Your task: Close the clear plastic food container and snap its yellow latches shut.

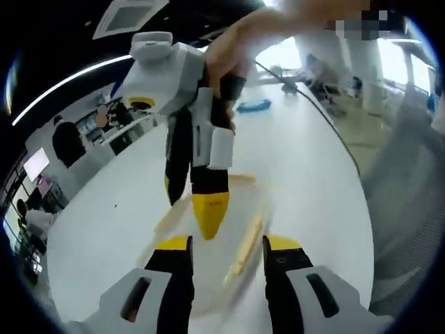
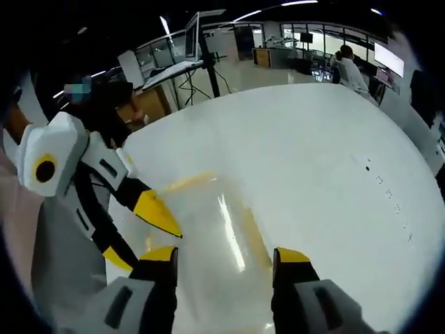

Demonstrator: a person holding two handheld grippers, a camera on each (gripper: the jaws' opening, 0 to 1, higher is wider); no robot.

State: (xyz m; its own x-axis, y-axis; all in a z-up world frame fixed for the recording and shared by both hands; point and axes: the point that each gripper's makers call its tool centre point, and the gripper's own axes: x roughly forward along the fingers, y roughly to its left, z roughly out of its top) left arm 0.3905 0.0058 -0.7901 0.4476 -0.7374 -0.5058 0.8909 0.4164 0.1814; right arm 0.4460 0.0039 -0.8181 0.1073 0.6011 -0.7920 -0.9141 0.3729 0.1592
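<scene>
Left gripper (image 1: 226, 245): jaws apart, yellow tips rising from the bottom of the left gripper view, nothing between them. They stand over the near edge of the container.

Right gripper (image 2: 226, 256): jaws apart, nothing clamped. In the left gripper view it comes down from above, its yellow tip hanging just over the container; whether it touches the lid cannot be told.

Clear plastic food container (image 1: 215, 223): low on the white table (image 1: 313, 174), directly ahead of and below both pairs of jaws. Blurred in both views. Its long axis appears to run away from the left gripper, roughly along that gripper's line of sight. In the right gripper view the container lies between and just beyond that gripper's tips.

Yellow latches (image 1: 245, 245): pale yellow strips along the container's edges; one lies just inside the left gripper's right jaw. Open or snapped: cannot tell.

Judgement: both grippers are about equally near; the left one is better lined up with the nearest latch.

Blue object (image 1: 254, 106): far across the table, well apart.

Background: people, desks, screens.
</scene>
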